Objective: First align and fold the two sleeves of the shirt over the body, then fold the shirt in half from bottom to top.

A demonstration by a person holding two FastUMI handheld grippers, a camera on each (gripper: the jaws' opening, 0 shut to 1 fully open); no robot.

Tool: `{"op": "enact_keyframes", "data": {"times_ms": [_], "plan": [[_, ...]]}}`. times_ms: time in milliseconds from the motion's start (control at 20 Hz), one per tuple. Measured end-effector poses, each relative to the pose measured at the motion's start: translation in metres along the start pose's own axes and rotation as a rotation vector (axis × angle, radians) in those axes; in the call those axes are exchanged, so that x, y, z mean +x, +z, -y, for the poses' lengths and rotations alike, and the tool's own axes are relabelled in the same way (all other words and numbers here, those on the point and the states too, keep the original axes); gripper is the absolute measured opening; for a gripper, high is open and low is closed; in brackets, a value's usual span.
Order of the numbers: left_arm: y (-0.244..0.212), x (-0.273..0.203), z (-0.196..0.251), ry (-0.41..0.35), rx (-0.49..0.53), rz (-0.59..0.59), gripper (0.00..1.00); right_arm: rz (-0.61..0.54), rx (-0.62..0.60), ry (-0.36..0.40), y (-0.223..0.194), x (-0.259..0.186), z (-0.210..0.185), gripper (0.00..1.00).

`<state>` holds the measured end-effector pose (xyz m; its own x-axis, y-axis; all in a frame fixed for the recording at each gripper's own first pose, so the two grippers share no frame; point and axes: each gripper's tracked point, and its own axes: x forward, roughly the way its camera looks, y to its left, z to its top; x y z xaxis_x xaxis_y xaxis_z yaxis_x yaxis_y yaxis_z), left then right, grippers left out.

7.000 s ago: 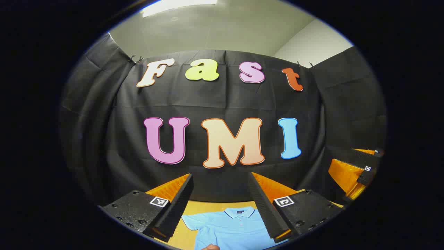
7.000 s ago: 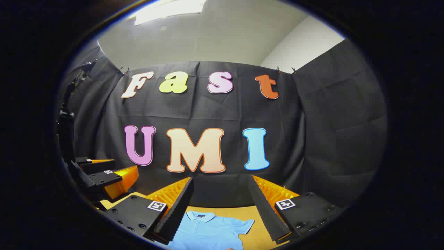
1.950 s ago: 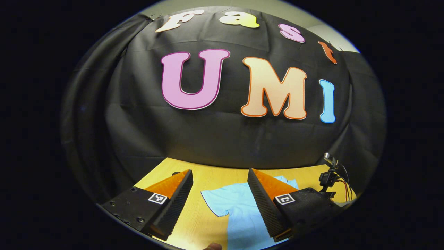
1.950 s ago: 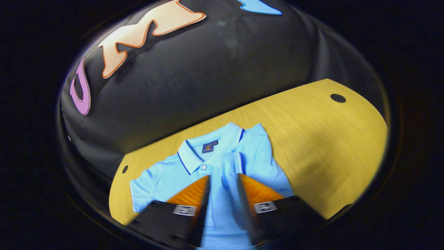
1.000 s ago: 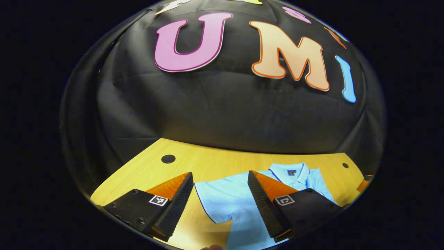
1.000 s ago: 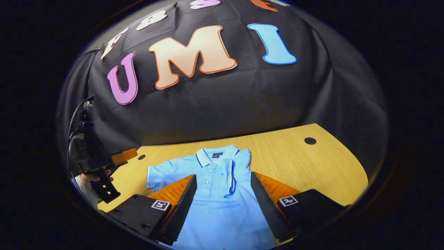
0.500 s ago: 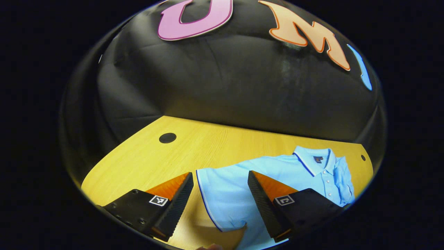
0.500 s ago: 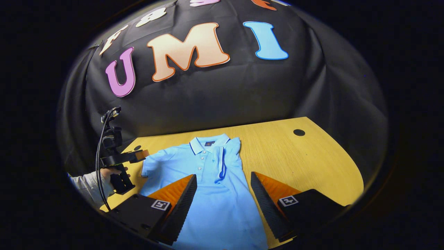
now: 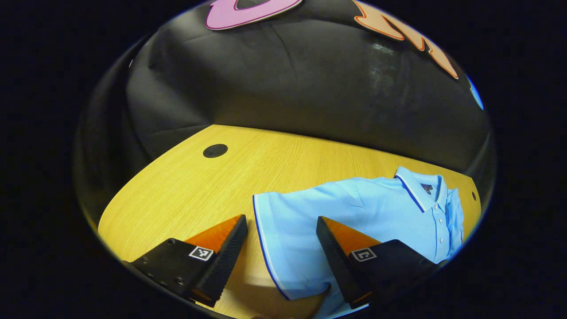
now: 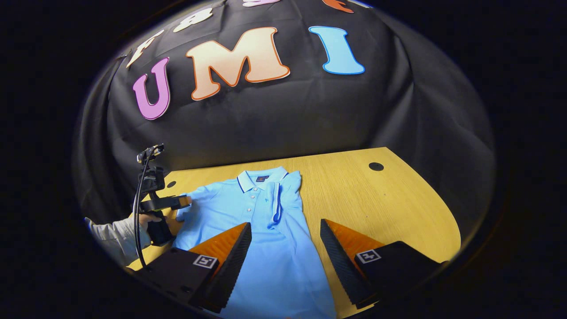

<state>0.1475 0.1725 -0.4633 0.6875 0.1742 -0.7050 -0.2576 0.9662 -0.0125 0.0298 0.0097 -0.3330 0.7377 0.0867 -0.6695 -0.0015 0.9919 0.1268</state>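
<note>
A light blue polo shirt [image 10: 248,212] lies flat on the wooden table [image 10: 390,208], collar toward the wall. One sleeve [image 10: 278,199] is folded over the body beside the buttons. The other sleeve [image 9: 288,239] lies spread out, its piped hem between the fingers of my left gripper [image 9: 280,221], which is open just above it. From the right gripper view, the left gripper [image 10: 184,202] sits at that sleeve's edge, held by a hand [image 10: 148,219]. My right gripper [image 10: 285,225] is open above the shirt's body, holding nothing.
Round cable holes [image 9: 215,150] [image 10: 376,166] mark the tabletop near its back corners. Bare wood extends left of the spread sleeve and to the right of the shirt. A person's pale sleeve [image 10: 110,237] reaches in at the left. The black cloth wall stands right behind the table.
The right gripper let go of the folded sleeve, opened and drew back over the shirt's body. The left gripper tilted down and moved in over the spread sleeve's hem.
</note>
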Motion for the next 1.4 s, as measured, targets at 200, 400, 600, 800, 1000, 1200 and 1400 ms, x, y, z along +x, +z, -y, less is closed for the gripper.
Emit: {"op": "enact_keyframes", "data": {"times_ms": [200, 400, 600, 800, 1000, 1200, 1400], "plan": [[-0.002, -0.001, 0.009, -0.028, 0.010, -0.014, 0.75, 0.003, 0.005, -0.001, 0.002, -0.004, 0.002, 0.97], [0.000, -0.001, 0.028, -0.099, -0.001, -0.016, 0.24, 0.010, 0.004, 0.003, 0.003, -0.007, 0.005, 0.97], [0.002, -0.006, 0.039, -0.105, 0.019, -0.055, 0.00, 0.037, 0.010, -0.004, 0.013, -0.014, 0.013, 0.97], [0.026, -0.023, 0.077, -0.167, 0.030, -0.005, 0.00, 0.060, 0.013, -0.005, 0.021, -0.025, 0.022, 1.00], [0.035, -0.039, 0.121, -0.237, 0.054, 0.016, 0.00, 0.077, 0.012, -0.007, 0.023, -0.033, 0.032, 0.92], [0.030, -0.050, 0.163, -0.286, 0.070, 0.001, 0.00, 0.080, 0.023, -0.016, 0.023, -0.042, 0.046, 0.92], [0.019, -0.056, 0.197, -0.310, 0.105, -0.011, 0.00, 0.085, 0.034, -0.027, 0.022, -0.049, 0.056, 0.92]]}}
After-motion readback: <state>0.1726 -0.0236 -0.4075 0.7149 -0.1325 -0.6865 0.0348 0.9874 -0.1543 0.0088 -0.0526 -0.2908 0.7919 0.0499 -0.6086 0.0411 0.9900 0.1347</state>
